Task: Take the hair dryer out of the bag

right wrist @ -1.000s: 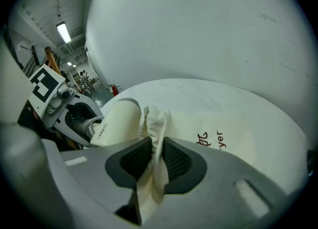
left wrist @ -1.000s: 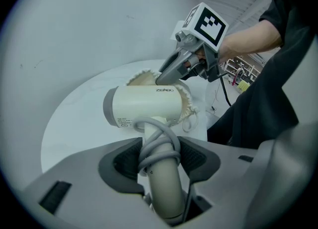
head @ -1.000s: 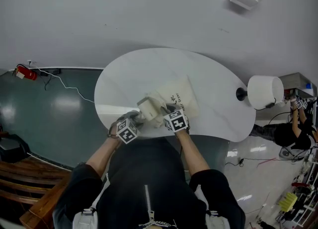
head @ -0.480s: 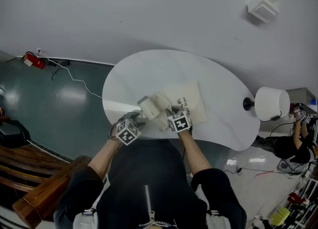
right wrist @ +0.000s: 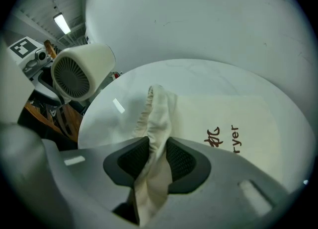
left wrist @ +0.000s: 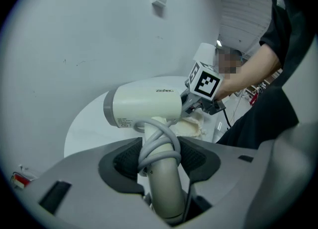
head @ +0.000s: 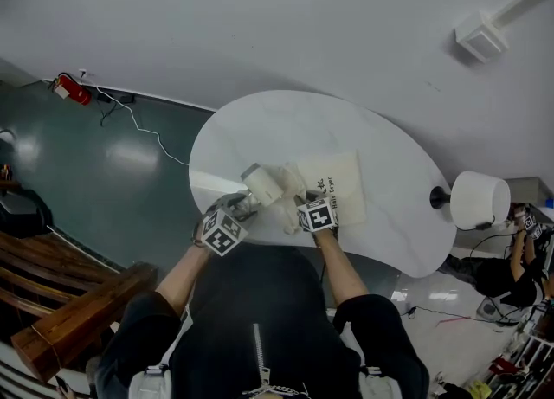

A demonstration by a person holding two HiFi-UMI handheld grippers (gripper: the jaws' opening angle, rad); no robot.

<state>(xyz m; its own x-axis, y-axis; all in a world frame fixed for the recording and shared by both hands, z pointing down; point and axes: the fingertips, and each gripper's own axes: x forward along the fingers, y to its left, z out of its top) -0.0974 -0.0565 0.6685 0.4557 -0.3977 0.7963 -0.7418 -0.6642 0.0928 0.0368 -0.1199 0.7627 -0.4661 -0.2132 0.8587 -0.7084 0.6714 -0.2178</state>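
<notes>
A cream hair dryer (head: 262, 184) hangs above the white table (head: 260, 120), outside the bag, with its grey cord wound round the handle (left wrist: 160, 146). My left gripper (head: 247, 205) is shut on that handle, its pads (left wrist: 124, 159) on either side of it. The beige cloth bag (head: 338, 185) with dark print lies flat on the table to the right. My right gripper (head: 299, 201) pinches the bunched rim (right wrist: 158, 109) of the bag's mouth between its pads; its jaws have just been opening, with the cloth still between them. The dryer's rear grille (right wrist: 72, 76) shows in the right gripper view.
A white lamp (head: 479, 199) stands at the table's right end. On the floor to the left are a red extinguisher (head: 67, 90) and a white cable (head: 138, 125). Wooden furniture (head: 69, 319) is at the lower left. Another person (head: 511, 259) is at the far right.
The left gripper has lifted the dryer up and to the left, away from the bag's mouth. The right gripper has sunk with the bag's rim toward the table.
</notes>
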